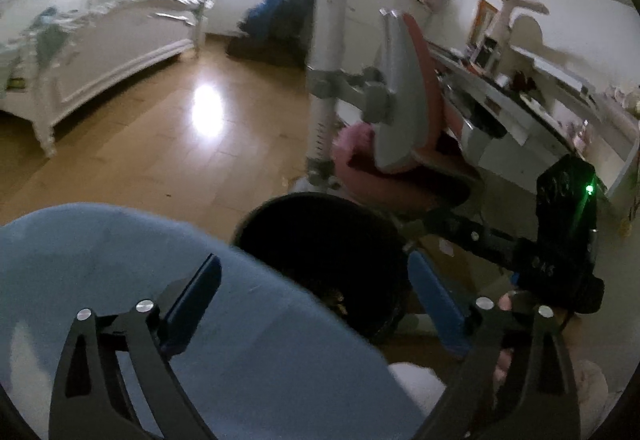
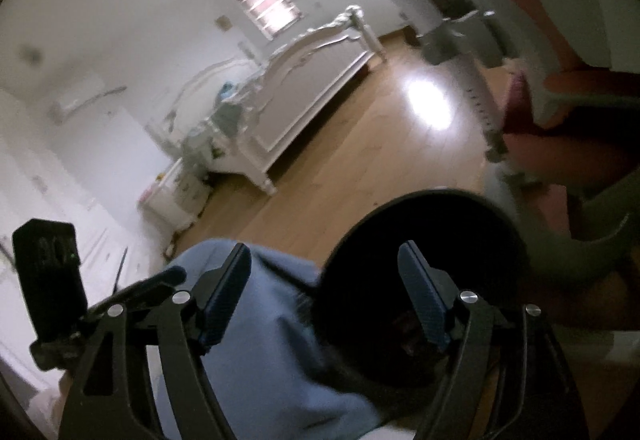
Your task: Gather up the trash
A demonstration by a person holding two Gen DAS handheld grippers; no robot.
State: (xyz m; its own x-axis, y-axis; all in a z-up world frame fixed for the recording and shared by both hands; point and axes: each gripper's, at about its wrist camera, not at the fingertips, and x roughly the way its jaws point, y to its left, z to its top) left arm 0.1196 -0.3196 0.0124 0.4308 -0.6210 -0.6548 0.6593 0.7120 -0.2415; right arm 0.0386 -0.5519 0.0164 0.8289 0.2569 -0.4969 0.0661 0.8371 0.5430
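Left gripper (image 1: 316,304) spread wide, nothing between the jaws; right gripper (image 2: 324,304) likewise wide apart and empty. Both hang over the black trash bin (image 1: 320,240), which fills the gap between the fingers in each wrist view. Its dark mouth sits at about 12 o'clock from the left fingertips, 1 o'clock from the right. Judgement: grippers are held above the bin because it is the collection point, either just after a drop or before lifting it.

Bin interior mostly black. Some brownish scraps (image 1: 334,298) show low inside, identity unclear.

Person's knee in blue trousers (image 1: 160,260) crowds the bin at its 8 o'clock, suggesting a crouch or seat beside it.

In the left view the right gripper's body shows at 3 o'clock, a green light (image 1: 589,190) lit.

Outward: pink-and-grey chair (image 1: 400,99) just beyond the bin at 1 o'clock, cluttered desk (image 1: 540,91) behind it. Wooden floor (image 1: 160,143) with window glare, small specks near the chair base, possibly litter. White bed (image 1: 120,39) at 10 o'clock, well apart.
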